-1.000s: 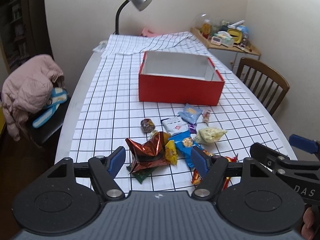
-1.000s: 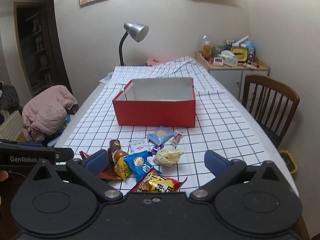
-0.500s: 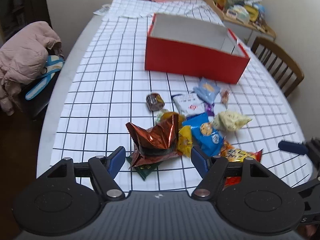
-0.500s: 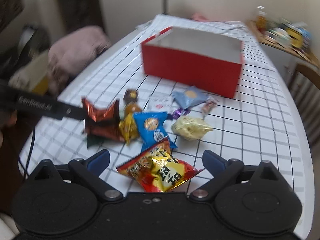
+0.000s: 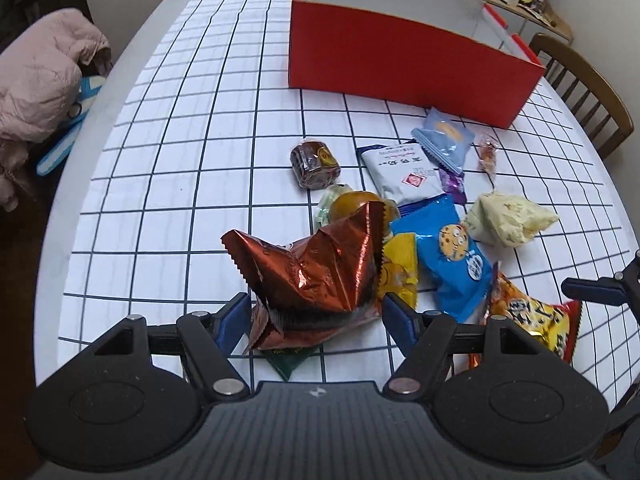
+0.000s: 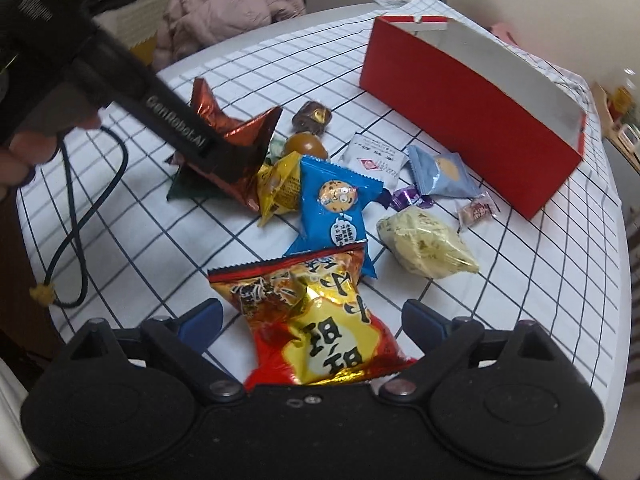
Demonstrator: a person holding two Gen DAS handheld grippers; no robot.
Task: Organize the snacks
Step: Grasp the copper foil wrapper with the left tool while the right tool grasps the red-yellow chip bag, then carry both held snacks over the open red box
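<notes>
Both tongs have dropped toward the snack pile since a second ago, when the whole table and the lamp behind it were in view; now the snacks fill the lower half of each view.

On the table [image 5: 168, 128], covered with a white grid-lined cloth, the red box [image 5: 400, 64] stands open toward the far edge, its white inside bare. The snacks lie loose between the box and the near edge.

Largest is the crumpled copper foil bag [image 5: 316, 276], lying between the fingers of the left tongs [image 5: 316, 320]. Those jaws stand fairly wide, a blue pad close on each side of the bag; whether they touch it cannot be told. A dark green packet [image 5: 290, 358] pokes out from under the bag.

Next, the red-and-yellow chip bag [image 6: 316, 320] lies nearest the near edge, between the fingers of the right tongs [image 6: 312, 320]. Those jaws are wide and closing, the pads clear of the bag on both sides.

Just beyond it lies the blue cookie packet [image 6: 340, 208], with a pale green packet [image 6: 428, 248] to its right and a yellow packet [image 6: 280, 184] to its left. Nearer the box lie a white sachet [image 5: 400, 172], a light blue packet [image 5: 444, 136] and a small brown wrapped cake [image 5: 316, 158].
</notes>
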